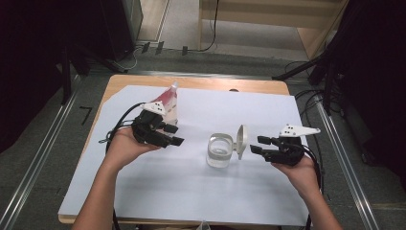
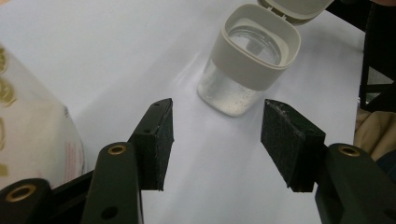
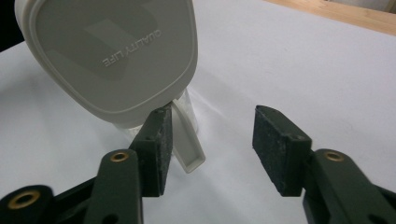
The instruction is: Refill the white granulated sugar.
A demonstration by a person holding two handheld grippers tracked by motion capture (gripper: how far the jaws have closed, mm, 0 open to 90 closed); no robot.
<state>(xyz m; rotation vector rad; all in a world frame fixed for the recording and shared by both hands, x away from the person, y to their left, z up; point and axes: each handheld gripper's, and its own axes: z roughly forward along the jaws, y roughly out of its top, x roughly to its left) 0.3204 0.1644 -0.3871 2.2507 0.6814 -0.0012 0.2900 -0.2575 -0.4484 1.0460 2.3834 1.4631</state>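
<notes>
Jar point(image 1: 219, 151) with lid point(image 1: 242, 141) flipped up is sitting mid-bench; we are holding left claw point(image 1: 171, 134) and right claw point(image 1: 257, 144) released, bag point(image 1: 170, 101) near the far-left corner not yet poured.

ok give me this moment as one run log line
jar: clear, lid flipped open, upright | left claw: open, empty, beside pouch | right claw: open, empty, by lid | surface: white sheet
</notes>
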